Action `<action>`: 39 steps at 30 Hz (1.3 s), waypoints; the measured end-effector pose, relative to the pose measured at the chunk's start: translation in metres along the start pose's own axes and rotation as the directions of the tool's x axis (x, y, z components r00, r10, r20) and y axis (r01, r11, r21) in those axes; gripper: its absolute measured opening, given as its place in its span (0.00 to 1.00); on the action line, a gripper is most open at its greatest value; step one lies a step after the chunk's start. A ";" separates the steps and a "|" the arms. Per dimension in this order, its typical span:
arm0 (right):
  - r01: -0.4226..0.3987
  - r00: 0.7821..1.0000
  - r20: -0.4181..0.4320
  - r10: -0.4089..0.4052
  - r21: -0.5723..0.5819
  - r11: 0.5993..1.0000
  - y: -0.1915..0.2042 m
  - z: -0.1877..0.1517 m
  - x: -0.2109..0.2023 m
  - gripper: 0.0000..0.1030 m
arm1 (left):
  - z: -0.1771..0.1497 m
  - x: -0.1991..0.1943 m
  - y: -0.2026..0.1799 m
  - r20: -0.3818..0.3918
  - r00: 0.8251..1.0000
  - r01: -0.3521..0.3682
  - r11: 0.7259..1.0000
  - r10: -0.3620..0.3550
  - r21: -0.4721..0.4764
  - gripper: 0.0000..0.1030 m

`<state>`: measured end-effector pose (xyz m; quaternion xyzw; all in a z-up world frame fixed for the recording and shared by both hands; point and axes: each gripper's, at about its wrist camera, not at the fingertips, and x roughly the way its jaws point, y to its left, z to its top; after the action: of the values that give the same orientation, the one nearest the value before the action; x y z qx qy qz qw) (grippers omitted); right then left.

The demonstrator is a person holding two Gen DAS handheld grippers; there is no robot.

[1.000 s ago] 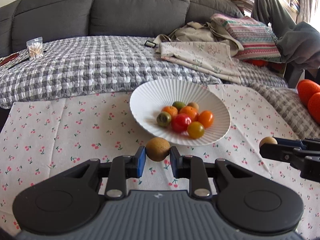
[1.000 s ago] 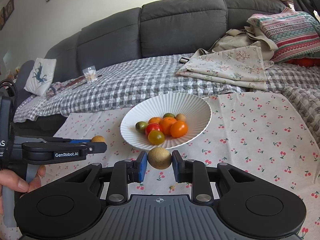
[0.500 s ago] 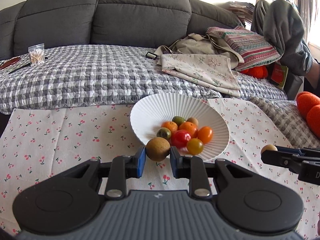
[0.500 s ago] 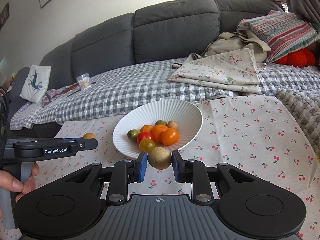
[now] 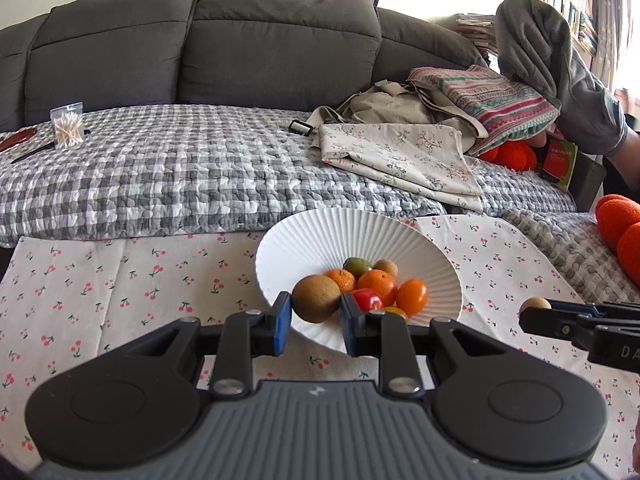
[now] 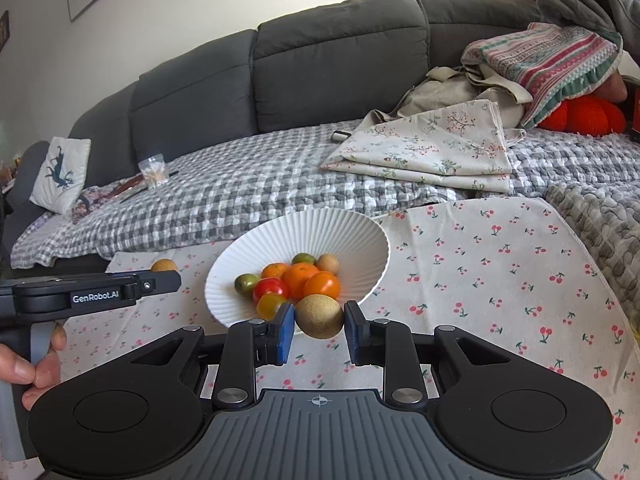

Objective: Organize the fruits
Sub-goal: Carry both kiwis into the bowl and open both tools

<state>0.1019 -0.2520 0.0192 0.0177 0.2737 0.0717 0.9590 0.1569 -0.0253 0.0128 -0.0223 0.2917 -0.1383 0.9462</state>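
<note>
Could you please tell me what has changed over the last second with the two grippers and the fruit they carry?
Both grippers have closed in on the white bowl: the left gripper and right gripper now show their brown fruits over its near rim. Both stay clamped; the bowl's fruit is unmoved.

A: Open cherry-print cloth (image 6: 480,280) right of the ribbed white bowl (image 6: 320,232), bare and passable.

B: Bowl's centre crowded with small fruits (image 6: 298,280); left gripper (image 6: 162,276) blocking the left side.
</note>
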 end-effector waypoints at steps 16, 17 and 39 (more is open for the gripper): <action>0.016 1.000 -0.015 -0.016 -0.016 1.000 -0.014 0.016 0.040 0.24 | 0.005 0.040 -0.005 -0.011 1.000 0.002 0.999 -0.001 0.049 0.23; 0.016 1.000 -0.018 -0.016 -0.014 1.000 -0.015 0.017 0.042 0.24 | 0.005 0.043 -0.003 -0.014 1.000 0.002 0.999 -0.001 0.042 0.23; -0.033 0.998 -0.045 0.034 0.035 0.999 -0.023 0.019 0.104 0.30 | 0.010 0.086 0.006 -0.038 0.999 0.002 1.000 -0.001 0.023 0.29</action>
<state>0.2021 -0.2591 -0.0205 0.0372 0.2964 0.0835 0.9507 0.2320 -0.0441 -0.0271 -0.0089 0.3081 -0.1429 0.9405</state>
